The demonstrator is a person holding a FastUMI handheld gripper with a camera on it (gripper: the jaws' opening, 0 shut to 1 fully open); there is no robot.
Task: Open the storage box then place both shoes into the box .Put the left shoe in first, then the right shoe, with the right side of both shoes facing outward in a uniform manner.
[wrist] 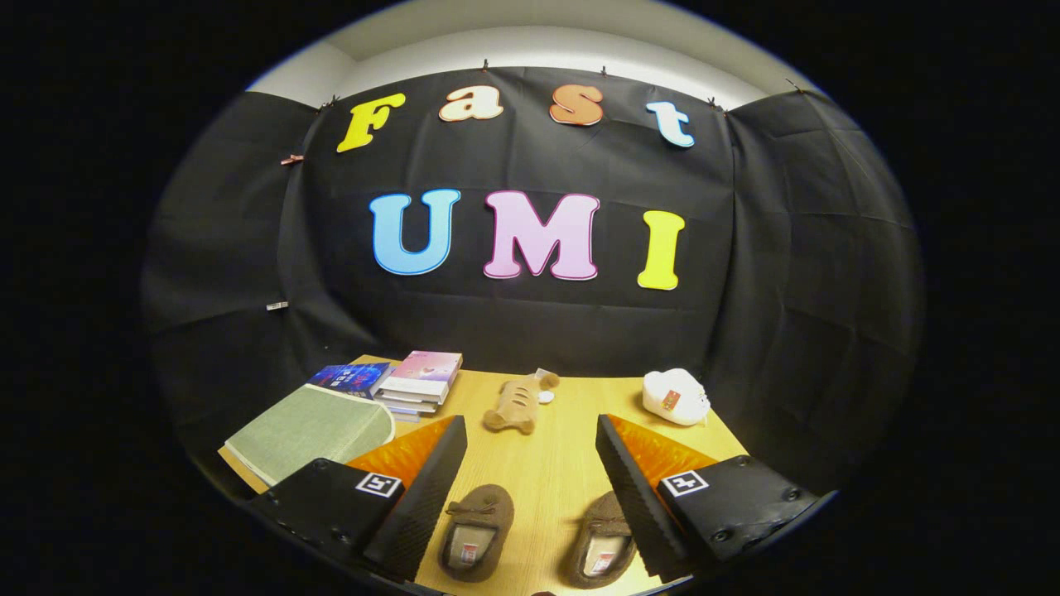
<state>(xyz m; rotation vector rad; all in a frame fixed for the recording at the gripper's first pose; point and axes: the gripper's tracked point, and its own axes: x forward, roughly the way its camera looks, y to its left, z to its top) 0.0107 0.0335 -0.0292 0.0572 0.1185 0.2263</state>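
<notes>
Two brown slipper-like shoes lie on the wooden table (pixel 551 472) between my fingers, toes pointing away from me. The left one (pixel 476 530) sits close to my left finger, the right one (pixel 603 550) partly tucked under my right finger. A grey-green fabric storage box (pixel 310 430), folded flat or shut, lies to the left beyond my left finger. My gripper (pixel 530 430) is open wide above the shoes and holds nothing.
A stack of books (pixel 418 381) and a dark book (pixel 352 378) lie at the back left. A tan plush toy (pixel 517 403) lies beyond the fingers in the middle. A white plush toy (pixel 675 397) sits at the back right.
</notes>
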